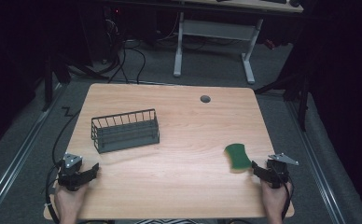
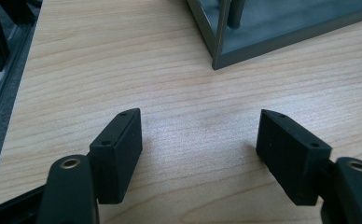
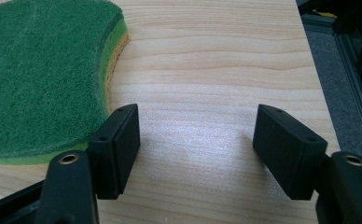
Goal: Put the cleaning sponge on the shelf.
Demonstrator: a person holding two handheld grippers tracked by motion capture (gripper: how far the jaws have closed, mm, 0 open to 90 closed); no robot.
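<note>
A green sponge (image 1: 238, 156) with a yellow underside lies flat on the wooden table (image 1: 184, 186), near its right edge. My right gripper (image 1: 259, 171) rests just below and right of it, jaws open and empty; in the right gripper view the sponge (image 3: 39, 79) lies beside the left jaw, outside the gap. A dark grey wire basket (image 1: 125, 130) stands left of centre. My left gripper (image 1: 92, 171) sits at the table's near left corner, open with bare wood between its jaws; the basket's near corner (image 2: 226, 51) shows ahead of my left gripper (image 2: 198, 135).
A small grey grommet hole (image 1: 205, 99) sits near the table's far edge. A white-legged desk (image 1: 216, 32) stands on the floor beyond. Metal floor rails (image 1: 16, 154) run along both sides of the table.
</note>
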